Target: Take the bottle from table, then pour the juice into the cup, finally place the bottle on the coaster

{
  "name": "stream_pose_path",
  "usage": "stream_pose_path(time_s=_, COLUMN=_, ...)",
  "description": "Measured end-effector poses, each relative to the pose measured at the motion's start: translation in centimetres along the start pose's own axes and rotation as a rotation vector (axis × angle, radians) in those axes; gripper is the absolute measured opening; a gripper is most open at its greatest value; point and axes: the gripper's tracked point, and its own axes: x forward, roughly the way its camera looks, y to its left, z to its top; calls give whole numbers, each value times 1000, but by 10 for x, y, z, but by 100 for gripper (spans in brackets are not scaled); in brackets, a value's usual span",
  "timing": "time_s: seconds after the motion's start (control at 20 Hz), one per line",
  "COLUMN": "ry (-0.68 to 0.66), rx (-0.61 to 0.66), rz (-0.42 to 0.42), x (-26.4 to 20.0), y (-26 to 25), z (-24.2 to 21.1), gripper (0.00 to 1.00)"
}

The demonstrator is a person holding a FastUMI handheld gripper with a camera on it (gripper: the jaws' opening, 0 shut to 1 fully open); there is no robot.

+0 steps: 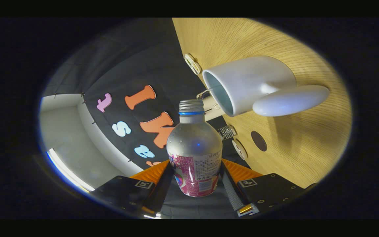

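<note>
Overhead-looking, whole scene rolled hard sideways. Wooden table (285, 42) across the far side, pale grain, surface seen tilted nearly on edge. Booth wall of black cloth beside it, lighter panelled corner further off.

White cup (242, 84) on the table, beyond the fingers, mouth turned toward the bottle's neck, pale bluish inside, broad rounded handle (291, 100) sticking out on the near side. Contents of cup not discernible.

Bottle (194, 148) between the fingers, held around its lower, labelled part, both fingers pressing on its sides; jaws pinching the bottle. Silvery upper body with droplets, pink printed label below, blue ring under a threaded neck, cap off. Bottle mouth (191, 104) just beside the cup's rim, not touching as far as visible. No stream of juice discernible.

Gripper (194, 177) low in the gripper view, fingers running up either side of the bottle.

Small dark round disc (259, 141) on the table near the bottle's shoulder, apart from the cup; coaster or not, cannot tell. Small pale fittings (192, 63) along the table edge.
</note>
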Motion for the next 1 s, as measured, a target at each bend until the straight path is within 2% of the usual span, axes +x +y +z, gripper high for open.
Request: stream_pose_path(time_s=1.0, ry=22, rx=146, rz=36, x=-1, y=15, z=1, gripper=78)
